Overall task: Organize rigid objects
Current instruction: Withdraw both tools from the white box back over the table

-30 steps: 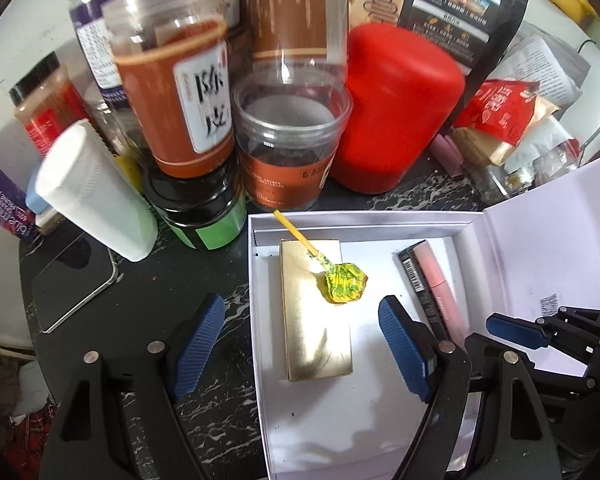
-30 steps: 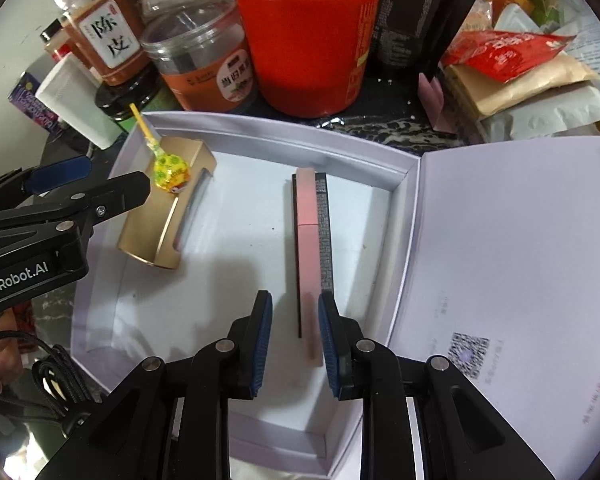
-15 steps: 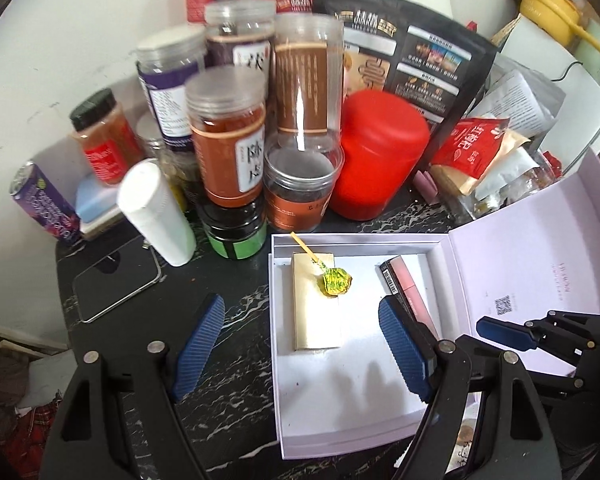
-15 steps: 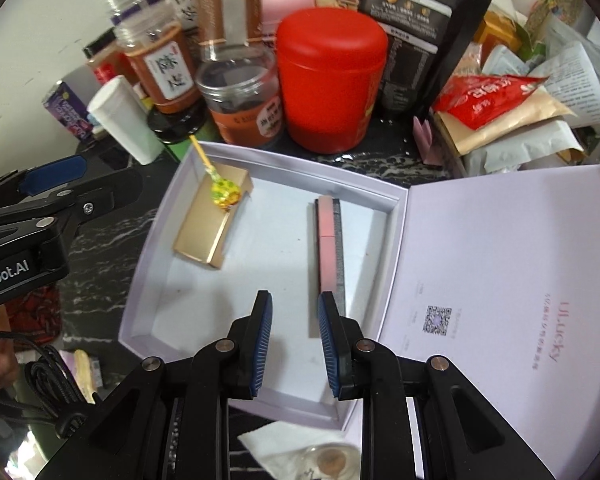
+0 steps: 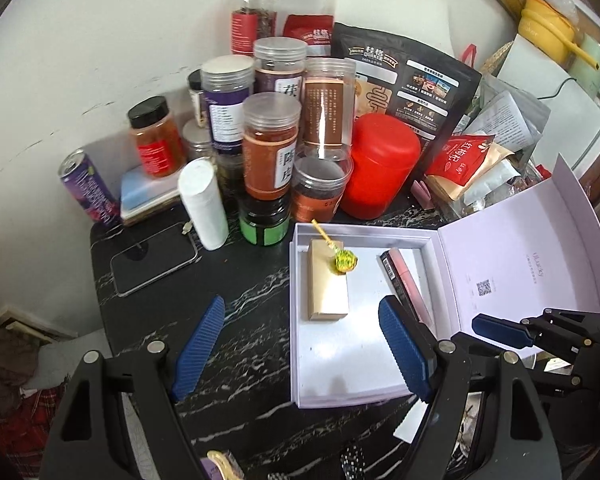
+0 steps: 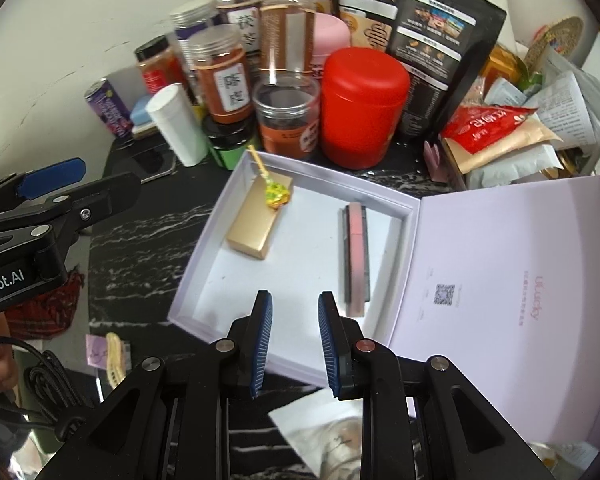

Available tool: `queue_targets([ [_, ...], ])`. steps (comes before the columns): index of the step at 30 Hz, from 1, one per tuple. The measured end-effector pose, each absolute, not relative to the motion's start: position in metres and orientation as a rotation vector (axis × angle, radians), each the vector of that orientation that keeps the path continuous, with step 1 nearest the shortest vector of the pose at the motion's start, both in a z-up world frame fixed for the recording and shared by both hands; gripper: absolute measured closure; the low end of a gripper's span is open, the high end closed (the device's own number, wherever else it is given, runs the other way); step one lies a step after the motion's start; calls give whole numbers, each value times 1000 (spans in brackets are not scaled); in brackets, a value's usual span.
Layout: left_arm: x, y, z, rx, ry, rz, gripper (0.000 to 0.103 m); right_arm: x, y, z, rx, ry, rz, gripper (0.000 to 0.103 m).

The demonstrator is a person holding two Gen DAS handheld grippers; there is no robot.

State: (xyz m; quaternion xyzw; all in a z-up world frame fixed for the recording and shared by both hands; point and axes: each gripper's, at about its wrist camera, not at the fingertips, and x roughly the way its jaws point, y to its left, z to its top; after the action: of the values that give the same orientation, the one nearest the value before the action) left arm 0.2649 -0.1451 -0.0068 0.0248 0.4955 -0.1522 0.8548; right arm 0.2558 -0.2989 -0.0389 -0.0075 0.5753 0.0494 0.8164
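Both grippers are up over the table, pointing down, nothing in either. Left gripper (image 5: 300, 344): jaws wide apart, empty, one pad over the black marble table (image 5: 236, 280), the other over the box. Right gripper (image 6: 294, 340): jaws narrow but not touching, a clear gap between the pads with nothing in it, hanging over the near edge of the box.

The open white box (image 6: 236, 184) sits flat on the table, lid (image 6: 512, 256) folded out to its right. In it:
- gold box (image 6: 252, 224), lying flat on the left side
- lollipop (image 6: 276, 196), yellow-green wrapper, head resting on the gold box's far end, stick pointing at the back corner
- pink and black tube (image 6: 356, 256), lying lengthwise on the right side, well apart from the gold box

A red canister (image 6: 360, 108) and a cluster of jars (image 5: 272, 144) stand just behind the box.
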Motion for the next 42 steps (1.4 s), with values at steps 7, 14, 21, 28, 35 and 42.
queue_targets([
  [7,241,-124,0,42,1032,-294,23,237,-279,-29,-37,1207,136,79],
  [14,217,-98,-5,22,1054,-261,23,215,-258,-33,-38,1219,174,79],
  [21,191,-74,-12,-1,1074,-247,23,193,-236,-42,-37,1239,216,79],
  [28,169,-55,-12,-8,1077,-233,23,171,-215,-51,-34,1258,256,79],
  [35,152,-39,-18,-26,1092,-235,23,151,-199,-58,-36,1280,291,73],
  [42,139,-33,-30,-3,1121,-244,23,139,-189,-67,-32,1294,305,72],
])
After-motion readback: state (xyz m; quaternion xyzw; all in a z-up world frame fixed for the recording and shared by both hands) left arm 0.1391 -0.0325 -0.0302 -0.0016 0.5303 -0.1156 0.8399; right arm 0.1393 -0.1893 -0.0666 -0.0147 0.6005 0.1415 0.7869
